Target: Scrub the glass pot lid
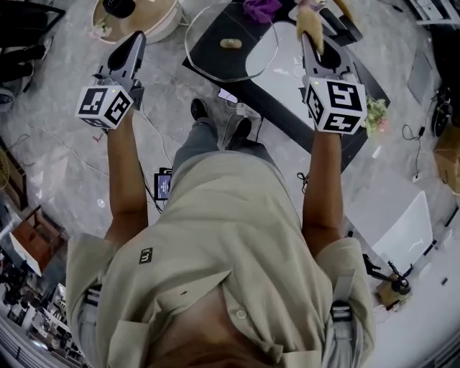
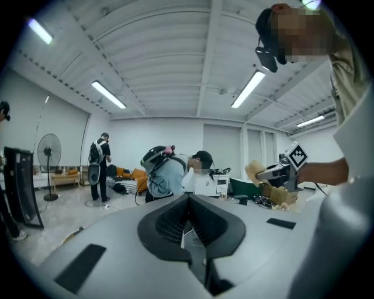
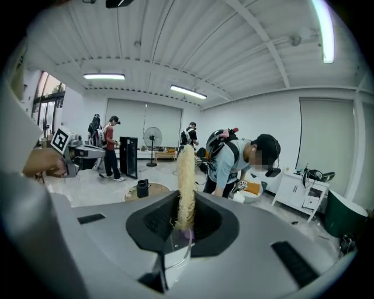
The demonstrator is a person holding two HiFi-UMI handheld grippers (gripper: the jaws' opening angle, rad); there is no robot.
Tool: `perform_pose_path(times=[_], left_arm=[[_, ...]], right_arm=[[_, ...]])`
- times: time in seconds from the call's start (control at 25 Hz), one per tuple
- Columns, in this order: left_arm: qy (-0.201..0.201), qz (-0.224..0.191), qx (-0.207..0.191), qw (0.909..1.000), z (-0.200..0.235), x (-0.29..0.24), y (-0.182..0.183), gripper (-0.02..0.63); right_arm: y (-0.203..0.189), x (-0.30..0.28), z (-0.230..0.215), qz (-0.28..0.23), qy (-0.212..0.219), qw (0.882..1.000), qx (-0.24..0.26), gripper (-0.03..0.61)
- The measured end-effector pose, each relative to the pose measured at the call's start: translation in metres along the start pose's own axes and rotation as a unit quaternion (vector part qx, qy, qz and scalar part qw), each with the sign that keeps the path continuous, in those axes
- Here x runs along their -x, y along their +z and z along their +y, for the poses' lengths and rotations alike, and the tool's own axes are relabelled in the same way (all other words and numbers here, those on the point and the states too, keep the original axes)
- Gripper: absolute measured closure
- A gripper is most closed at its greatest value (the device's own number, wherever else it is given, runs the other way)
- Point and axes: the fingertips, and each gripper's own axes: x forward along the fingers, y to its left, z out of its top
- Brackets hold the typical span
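Note:
The glass pot lid point(image 1: 215, 54) lies flat on the black table point(image 1: 287, 115), its tan knob point(image 1: 231, 43) facing up. My right gripper point(image 1: 310, 36) is raised above the table's right part, shut on a tan loofah scrubber point(image 1: 309, 18). In the right gripper view the scrubber point(image 3: 186, 181) stands upright between the jaws of my right gripper point(image 3: 186, 219). My left gripper point(image 1: 136, 39) hangs over the floor to the left of the lid. In the left gripper view my left gripper point(image 2: 188, 201) is shut with nothing between its pads. Both grippers point out into the room.
A round wooden stool point(image 1: 154, 25) carrying a black cup point(image 1: 118, 7) stands at the far left. A purple cloth point(image 1: 260, 8) and a white mat point(image 1: 277, 50) lie on the table. Cables run across the floor. Other people point(image 3: 242, 163) and a fan point(image 3: 153, 137) stand farther off.

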Motion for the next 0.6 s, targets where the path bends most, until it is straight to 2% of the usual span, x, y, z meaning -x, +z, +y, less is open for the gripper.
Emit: perform_pose_path(times=[0.16, 0.36, 0.6], left_arm=[[-0.008, -0.027, -0.071, 0.997, -0.026, 0.023, 0.05, 0.6], [-0.022, -0.051, -0.155, 0.9863, -0.05, 0.04, 0.095, 0.6], [-0.008, -0.058, -0.185, 0.981, -0.061, 0.072, 0.114, 0.6]], right_arm=[[0.041, 0.022, 0.013, -0.051, 0.025, 0.998, 0.018, 0.528], [0.08, 0.055, 0.029, -0.089, 0.035, 0.994, 0.047, 0.532], [0.1, 0.074, 0.053, -0.118, 0.067, 0.989, 0.063, 0.532]])
